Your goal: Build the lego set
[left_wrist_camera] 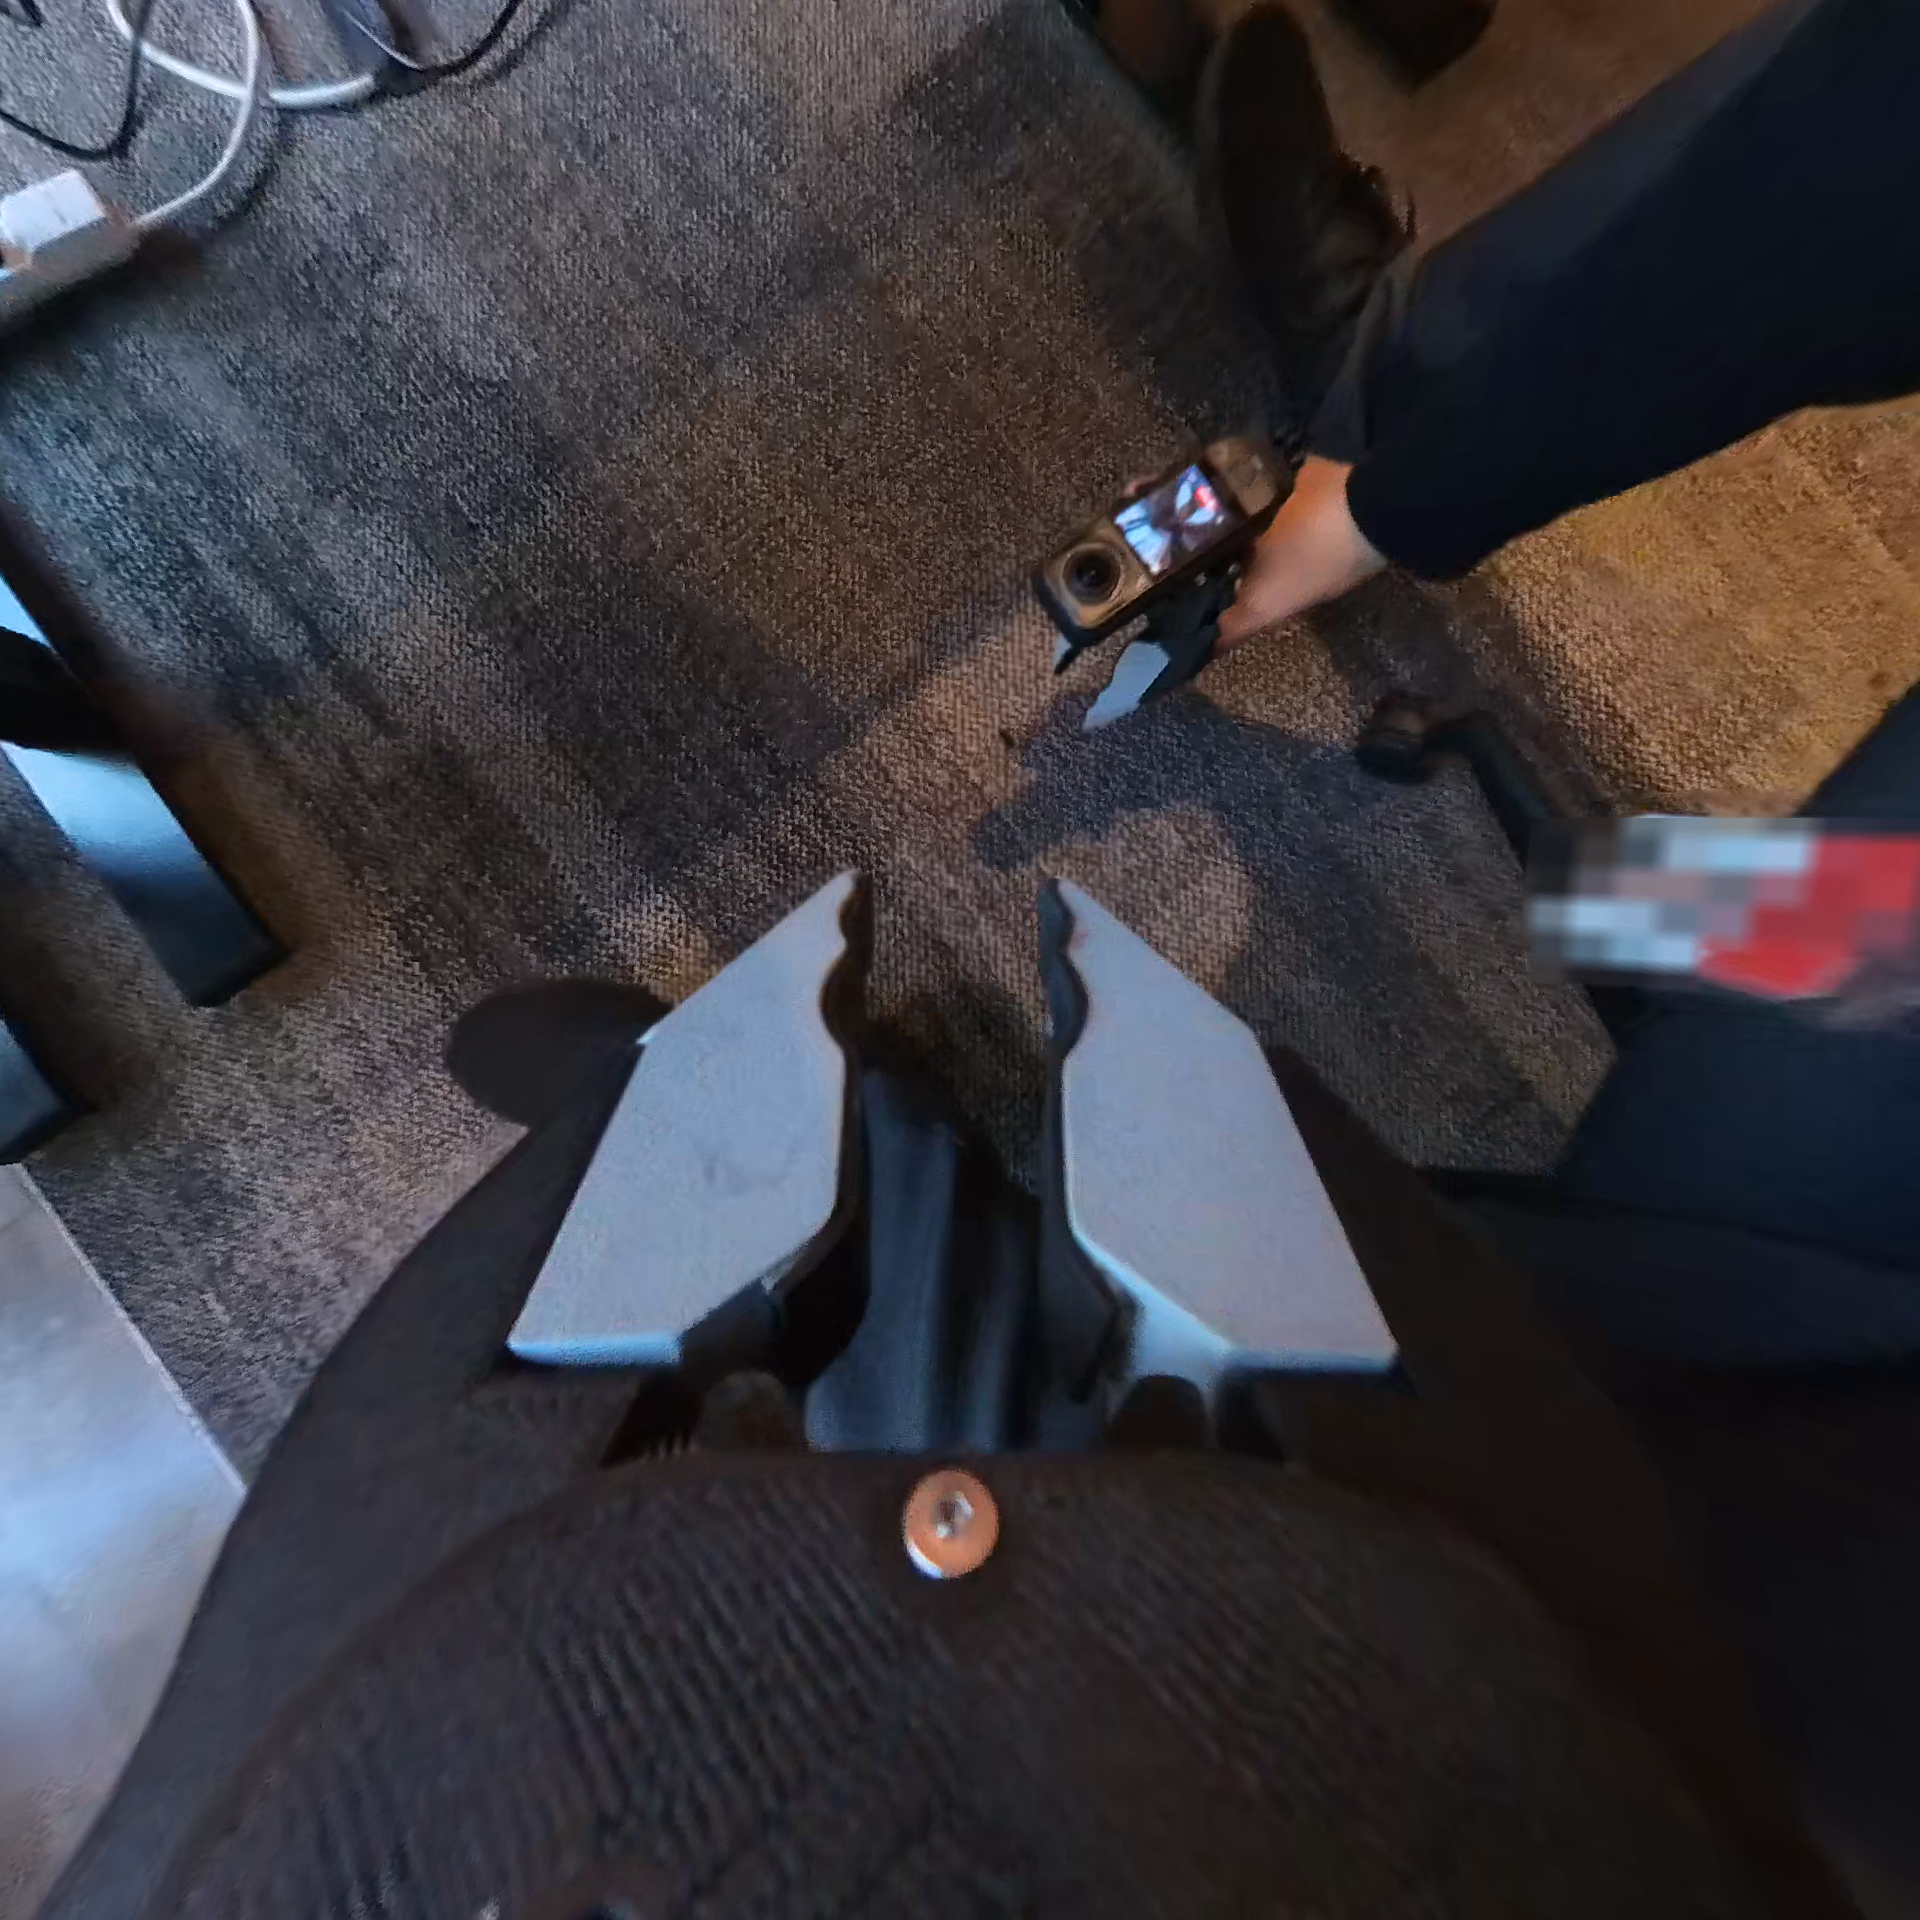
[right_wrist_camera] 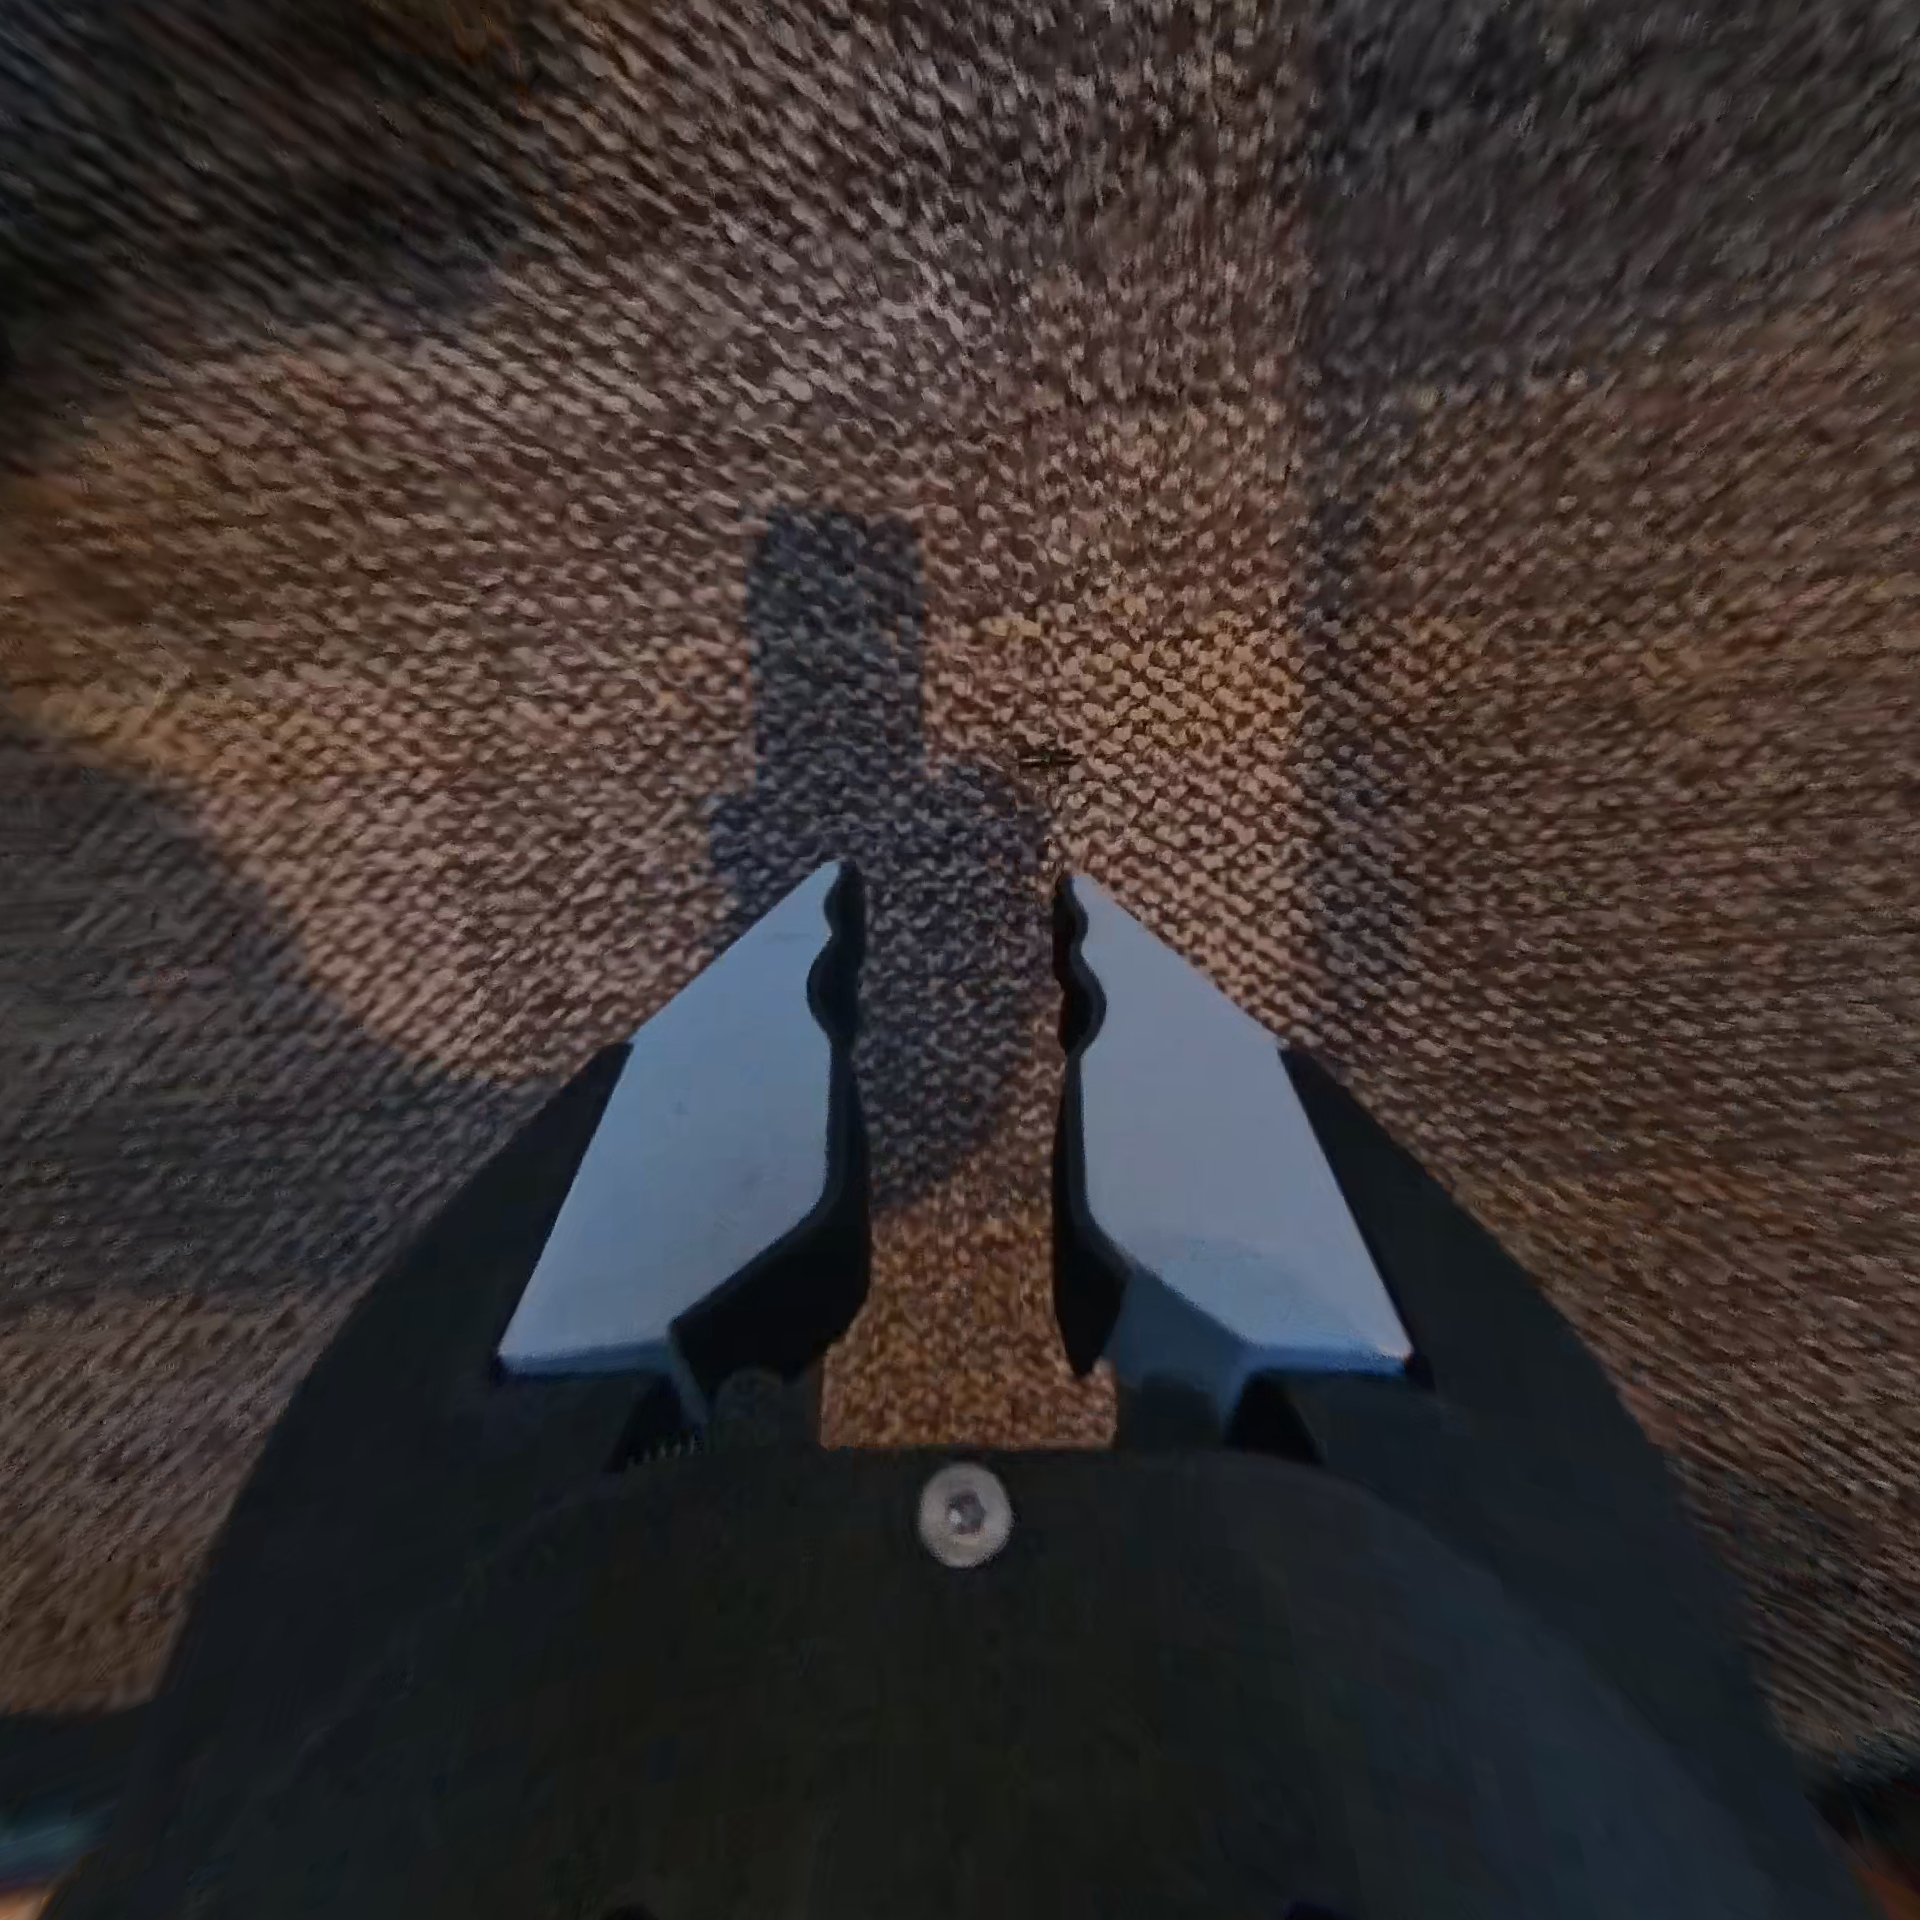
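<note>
No lego pieces show in either view. My left gripper (left_wrist_camera: 956,894) is open and empty, held above a brown-grey carpet (left_wrist_camera: 623,520). My right gripper (right_wrist_camera: 956,883) is open and empty, its tips close to the carpet (right_wrist_camera: 1247,623). A tiny dark speck (right_wrist_camera: 1047,760) lies on the carpet just beyond the right fingertip. The right gripper also shows in the left wrist view (left_wrist_camera: 1127,675), low to the carpet, held by a hand (left_wrist_camera: 1299,561) in a dark sleeve, with its camera on top. The same speck (left_wrist_camera: 1006,738) lies near its tips.
White and black cables (left_wrist_camera: 208,94) and a white plug (left_wrist_camera: 52,223) lie at the top left. A dark furniture leg (left_wrist_camera: 156,831) stands at the left. A chair caster (left_wrist_camera: 1397,743) and a dark base sit at the right. A pale floor strip (left_wrist_camera: 83,1507) is at the lower left.
</note>
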Demonstrator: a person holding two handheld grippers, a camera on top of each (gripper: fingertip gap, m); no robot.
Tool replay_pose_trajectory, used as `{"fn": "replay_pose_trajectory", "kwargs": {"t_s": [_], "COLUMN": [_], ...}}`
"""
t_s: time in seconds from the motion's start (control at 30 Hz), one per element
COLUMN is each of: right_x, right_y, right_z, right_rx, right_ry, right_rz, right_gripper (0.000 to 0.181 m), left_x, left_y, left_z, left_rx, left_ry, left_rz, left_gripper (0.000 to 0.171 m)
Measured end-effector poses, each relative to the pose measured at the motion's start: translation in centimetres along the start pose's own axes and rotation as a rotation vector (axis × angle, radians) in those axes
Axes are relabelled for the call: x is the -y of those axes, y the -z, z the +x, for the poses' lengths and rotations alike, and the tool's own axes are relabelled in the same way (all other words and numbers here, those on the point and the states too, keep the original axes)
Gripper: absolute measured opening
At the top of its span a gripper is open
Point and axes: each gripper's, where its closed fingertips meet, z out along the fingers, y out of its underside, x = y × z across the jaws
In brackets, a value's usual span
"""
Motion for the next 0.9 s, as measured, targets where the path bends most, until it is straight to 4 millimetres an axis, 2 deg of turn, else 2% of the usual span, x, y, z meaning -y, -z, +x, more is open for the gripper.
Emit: {"fn": "replay_pose_trajectory", "kwargs": {"t_s": [0.07, 0.1, 0.13, 0.2, 0.37, 0.5, 0.63, 0.77, 0.9], "right_x": [-0.3, 0.0, 0.3, 0.7, -0.4, -0.5, -1.9, -1.8, -1.6], "right_y": [-2.6, -3.6, -4.5, -5.9, -8.5, -9.6, -10.7, -10.3, -9.2], "right_z": [0.8, 1.4, 1.9, 2.8, 2.9, 2.5, 2.8, 2.6, 2.9], "right_rx": [-0.010, -0.014, -0.013, -0.013, 0.009, 0.011, -0.018, 0.018, 0.067], "right_ry": [-0.049, -0.076, -0.099, -0.124, -0.048, 0.009, 0.086, 0.026, -0.139], "right_rz": [0.015, 0.034, 0.050, 0.062, -0.003, -0.033, -0.111, -0.108, -0.063], "right_gripper": [0.032, 0.031, 0.031, 0.028, 0.021, 0.014, 0.002, 0.000, 0.000], "left_x": [-1.2, -2.1, -2.8, -3.0, -3.8, -4.2, -4.5, -4.4, -4.3], "left_y": [-2.5, -3.7, -4.4, -5.1, -5.1, -4.9, -4.9, -5.1, -5.6], "left_z": [0.5, 1.0, 0.9, 0.0, -2.4, -3.2, -3.4, -3.2, -3.0], "left_rx": [-0.001, -0.028, -0.022, 0.002, -0.034, -0.041, -0.048, -0.066, -0.092], "left_ry": [0.004, -0.030, -0.067, -0.113, 0.054, 0.124, 0.143, 0.149, 0.162], "left_rz": [0.024, -0.034, -0.090, -0.080, -0.050, -0.028, -0.022, -0.014, -0.018], "left_gripper": [0.023, 0.031, 0.031, 0.023, 0.025, 0.026, 0.025, 0.024, 0.024]}}
